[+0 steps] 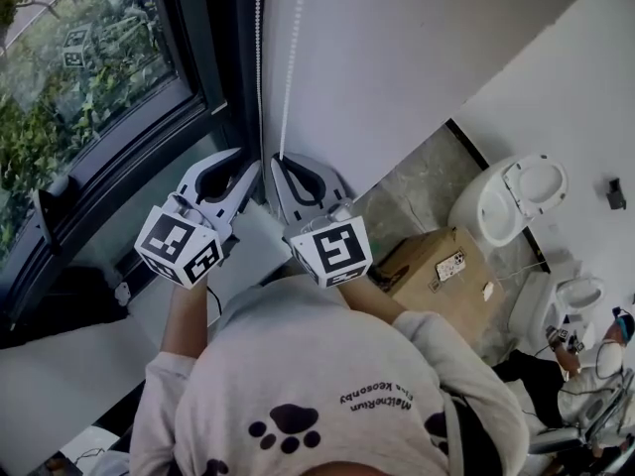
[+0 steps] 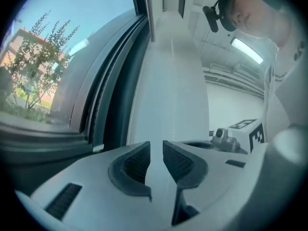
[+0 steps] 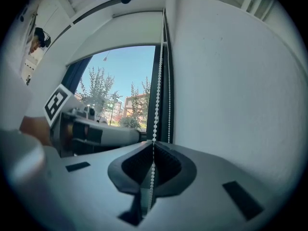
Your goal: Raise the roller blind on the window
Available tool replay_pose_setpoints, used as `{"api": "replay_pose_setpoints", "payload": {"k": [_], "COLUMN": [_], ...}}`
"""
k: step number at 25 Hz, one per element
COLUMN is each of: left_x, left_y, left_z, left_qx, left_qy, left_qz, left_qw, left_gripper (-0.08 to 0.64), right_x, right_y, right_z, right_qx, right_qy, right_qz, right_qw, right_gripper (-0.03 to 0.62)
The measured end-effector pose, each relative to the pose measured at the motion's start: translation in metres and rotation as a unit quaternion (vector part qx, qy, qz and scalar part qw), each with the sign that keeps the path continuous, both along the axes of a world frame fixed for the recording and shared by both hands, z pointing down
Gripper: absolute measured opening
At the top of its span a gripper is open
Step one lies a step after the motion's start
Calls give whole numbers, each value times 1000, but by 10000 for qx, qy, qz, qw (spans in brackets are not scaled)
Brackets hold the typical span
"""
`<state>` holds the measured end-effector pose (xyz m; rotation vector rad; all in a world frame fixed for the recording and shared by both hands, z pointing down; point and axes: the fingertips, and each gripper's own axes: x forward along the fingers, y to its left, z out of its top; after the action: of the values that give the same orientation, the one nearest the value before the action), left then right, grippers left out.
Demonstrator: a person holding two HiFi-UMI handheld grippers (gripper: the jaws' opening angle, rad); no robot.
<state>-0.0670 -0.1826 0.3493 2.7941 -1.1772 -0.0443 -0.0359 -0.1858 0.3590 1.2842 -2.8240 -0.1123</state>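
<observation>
Bathroom w/ white wall, grey stone floor, toilet & cardboard box at right. Window at left showed trees. Bead chain hung beside the window frame, against the wall. R gripper was clamped on the chain. L gripper, just beside it, had jaws slightly apart, empty.

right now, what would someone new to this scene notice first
The right gripper stands out, its jaws shut on the white bead chain that hangs beside the window frame. Just to its left, the left gripper has its jaws apart with nothing between them. Beyond both, the window shows sunlit trees.
</observation>
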Motion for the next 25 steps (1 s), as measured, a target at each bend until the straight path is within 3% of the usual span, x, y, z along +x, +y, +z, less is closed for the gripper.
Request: {"api": "replay_pose_setpoints", "payload": {"k": [3, 8, 13, 19, 25], "left_x": [8, 23, 32, 37, 40], "left_y": [1, 9, 10, 6, 2], "left_z": [-34, -96, -146, -180, -187], "left_qx": [257, 776, 1275, 1551, 1536], "left_qy": [-143, -15, -189, -386, -523], "left_qz": [168, 428, 480, 453, 487], "left_qw": [9994, 9961, 9905, 9861, 9855], "left_gripper": [87, 87, 87, 70, 20], "right_x": [-3, -8, -10, -12, -14], "right_y": [1, 5, 9, 11, 12], "right_z": [-1, -2, -3, -3, -2], "right_qx": [36, 97, 76, 147, 191], "right_qy": [38, 78, 82, 169, 253], "right_qz": [-17, -72, -108, -136, -160], "right_qw": [10000, 9999, 9999, 9997, 9994], "right_gripper": [12, 12, 12, 12, 12]}}
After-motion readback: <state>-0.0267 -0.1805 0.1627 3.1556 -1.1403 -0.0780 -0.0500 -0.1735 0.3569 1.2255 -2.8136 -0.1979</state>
